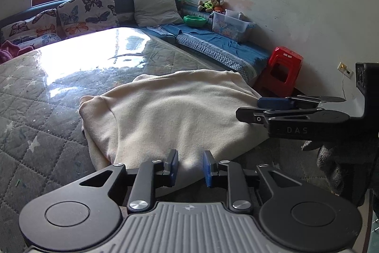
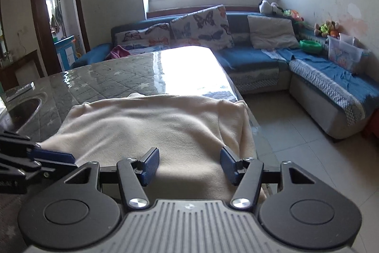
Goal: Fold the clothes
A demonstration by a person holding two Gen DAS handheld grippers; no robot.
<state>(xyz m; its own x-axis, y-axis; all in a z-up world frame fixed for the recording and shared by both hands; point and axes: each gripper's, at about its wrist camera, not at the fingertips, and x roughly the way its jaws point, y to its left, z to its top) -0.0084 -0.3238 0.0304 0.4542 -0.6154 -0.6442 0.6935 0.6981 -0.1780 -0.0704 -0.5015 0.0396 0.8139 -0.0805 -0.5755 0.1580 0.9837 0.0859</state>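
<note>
Here our left gripper (image 1: 189,166) hangs with its jaws narrowly apart, pressing nothing, the near hem of the cream garment (image 1: 165,110) on the quilted table (image 1: 47,110) lying just ahead between its fingers. To the right, our right gripper (image 2: 189,164) stands wider and empty over the same hem. We judge ourselves between folds; next, both must close on that hem and carry it forward.

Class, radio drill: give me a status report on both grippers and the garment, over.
Left hand-held gripper open, cloth edge between pads. Right hand-held gripper open over cream garment. Garment lies flat on table. Nothing in the way.
</note>
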